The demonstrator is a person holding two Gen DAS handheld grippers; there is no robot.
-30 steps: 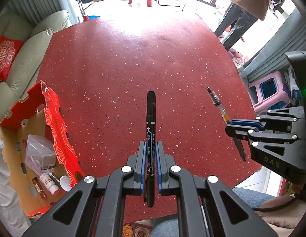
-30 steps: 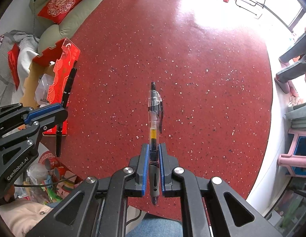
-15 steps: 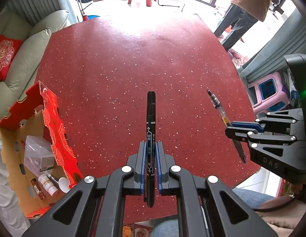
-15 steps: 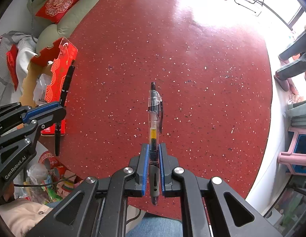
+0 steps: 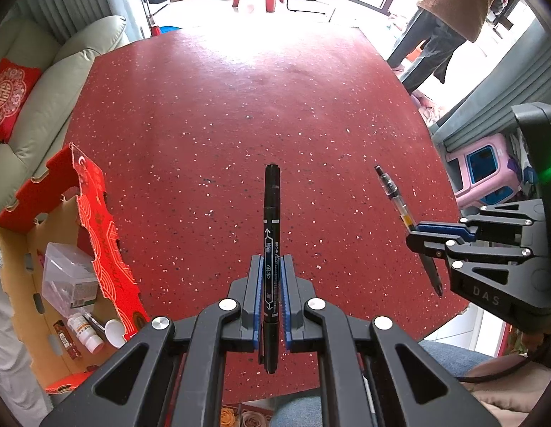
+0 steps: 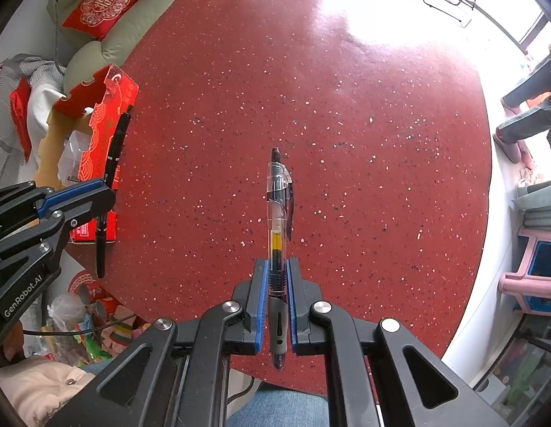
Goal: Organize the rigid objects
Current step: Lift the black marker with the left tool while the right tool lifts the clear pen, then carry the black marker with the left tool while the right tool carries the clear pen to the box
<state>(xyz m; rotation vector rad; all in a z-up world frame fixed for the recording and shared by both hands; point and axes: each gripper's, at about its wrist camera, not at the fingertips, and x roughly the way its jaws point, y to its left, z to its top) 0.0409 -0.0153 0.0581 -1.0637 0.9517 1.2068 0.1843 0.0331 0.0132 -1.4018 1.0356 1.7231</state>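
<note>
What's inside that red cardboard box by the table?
In the red cardboard box, the left wrist view shows a clear plastic container, a small white bottle and a white cap. Anything beneath them stays hidden.

Between the left jaws, a matt black plastic marker (image 5: 271, 245). Between the right jaws, a clear glossy plastic pen (image 6: 277, 227) with a rubbery grey grip. Beyond both, a speckled red tabletop (image 5: 240, 124), polished. Left, a cardboard box (image 5: 97, 220).
</note>
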